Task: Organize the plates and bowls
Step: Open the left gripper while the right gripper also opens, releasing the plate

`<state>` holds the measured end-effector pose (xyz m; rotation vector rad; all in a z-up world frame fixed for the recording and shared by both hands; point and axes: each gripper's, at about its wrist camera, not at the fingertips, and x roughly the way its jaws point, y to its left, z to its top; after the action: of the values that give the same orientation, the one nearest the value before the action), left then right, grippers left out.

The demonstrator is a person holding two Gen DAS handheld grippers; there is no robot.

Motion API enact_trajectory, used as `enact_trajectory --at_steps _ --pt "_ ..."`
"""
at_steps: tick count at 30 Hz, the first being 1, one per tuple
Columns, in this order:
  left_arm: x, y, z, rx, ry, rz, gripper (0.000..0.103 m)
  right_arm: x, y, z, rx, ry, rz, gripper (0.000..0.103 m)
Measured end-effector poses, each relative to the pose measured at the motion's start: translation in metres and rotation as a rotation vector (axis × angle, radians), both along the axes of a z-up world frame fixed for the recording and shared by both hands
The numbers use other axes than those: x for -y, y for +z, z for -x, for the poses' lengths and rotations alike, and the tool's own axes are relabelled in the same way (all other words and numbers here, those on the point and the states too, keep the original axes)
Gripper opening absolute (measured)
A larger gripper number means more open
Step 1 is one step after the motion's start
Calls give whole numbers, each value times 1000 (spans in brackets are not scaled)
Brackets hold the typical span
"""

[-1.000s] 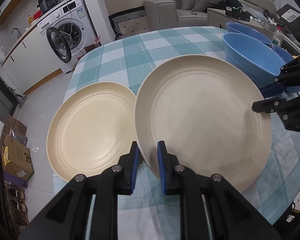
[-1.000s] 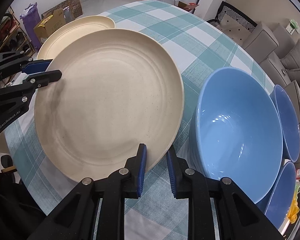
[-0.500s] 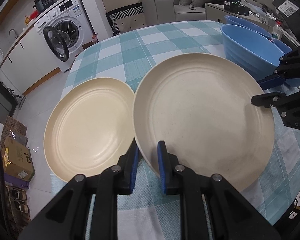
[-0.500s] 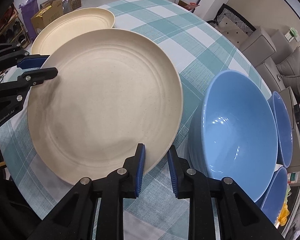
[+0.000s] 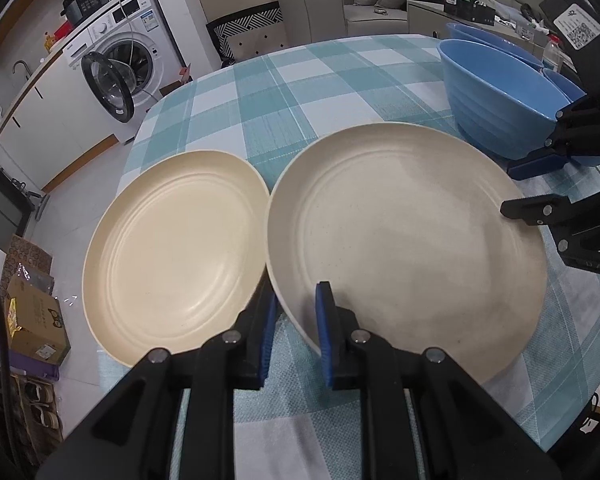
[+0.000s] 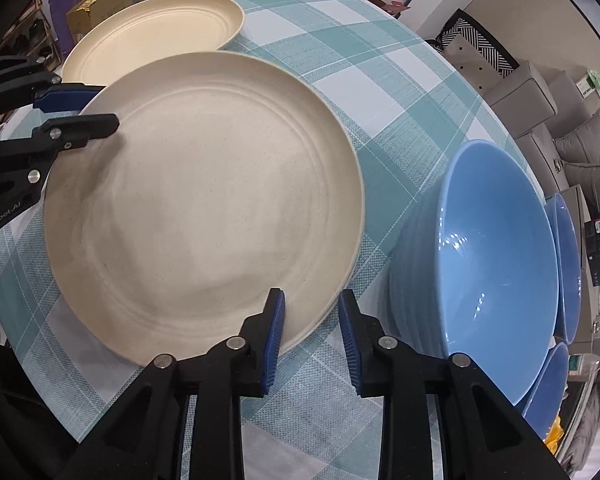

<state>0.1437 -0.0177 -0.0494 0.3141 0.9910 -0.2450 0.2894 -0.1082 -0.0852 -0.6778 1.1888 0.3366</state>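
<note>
Beige plate stayed pinched at its rim by the left claw while the right claw, just spreading, should back off straight without nudging it.

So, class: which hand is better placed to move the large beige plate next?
Left, probably: the left gripper is clamped on the large beige plate; the right gripper's jaws have just been opening.
</note>
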Motion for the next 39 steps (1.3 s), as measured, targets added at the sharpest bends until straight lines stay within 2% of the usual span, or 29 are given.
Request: enact_trajectory --at_steps 7,13,15,20,24,29,32,35,36,39 --pt "1 -3 1 -4 -5 -2 20 1 3 -3 0 -6 -23 30" --pt "8 -8 6 15 -36 -45 29 -2 4 -1 -4 1 -48 42" --pt "8 -8 6 21 -39 -47 30 -2 4 -1 -2 2 -51 47" --pt "5 -7 8 27 -46 -40 30 1 10 0 3 -5 -82 49" --pt "5 -8 8 31 -48 -38 30 1 14 2 10 -4 -99 58" --pt "2 -7 8 24 -48 -19 30 -2 16 3 4 1 -124 60" --pt "-1 -5 9 9 -55 16 42 -2 17 5 -2 5 -141 64" --pt "-4 3 15 31 -57 40 46 -2 21 7 8 8 -163 68" --pt "-5 6 18 41 -55 48 49 -1 23 7 9 4 -183 73" --pt "-9 19 26 76 -47 67 49 2 32 7 26 -12 -242 76"
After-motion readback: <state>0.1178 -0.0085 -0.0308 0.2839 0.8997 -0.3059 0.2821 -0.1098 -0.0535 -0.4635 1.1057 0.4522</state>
